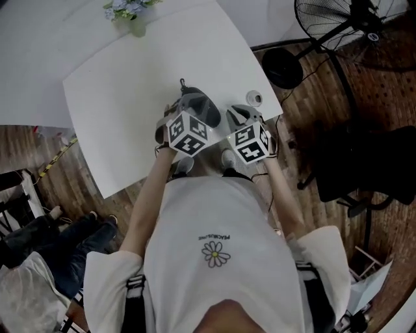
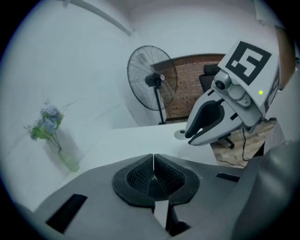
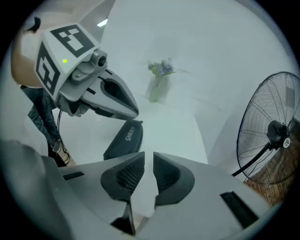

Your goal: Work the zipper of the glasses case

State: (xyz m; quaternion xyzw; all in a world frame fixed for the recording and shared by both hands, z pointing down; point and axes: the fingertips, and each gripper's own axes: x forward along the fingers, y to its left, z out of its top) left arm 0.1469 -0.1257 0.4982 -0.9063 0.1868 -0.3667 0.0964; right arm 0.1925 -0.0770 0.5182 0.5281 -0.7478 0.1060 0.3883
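Note:
The black glasses case (image 3: 124, 140) lies flat on the white table (image 1: 117, 97), with pale lettering on its lid. In the head view it is mostly hidden under my left gripper (image 1: 195, 99); only its far end with a small loop (image 1: 184, 86) shows. My left gripper (image 3: 123, 107) hangs with its tip just over the case's far end, and its jaws (image 2: 153, 174) are shut with nothing between them. My right gripper (image 1: 239, 114) hovers to the right of the case. Its jaws (image 3: 147, 169) stand slightly apart and nothing is between them.
A small glass vase of pale flowers (image 1: 133, 14) stands at the table's far edge. A little round object (image 1: 255, 99) sits near the right edge. A standing fan (image 1: 338, 23) and a dark chair (image 1: 370, 169) are on the wooden floor to the right.

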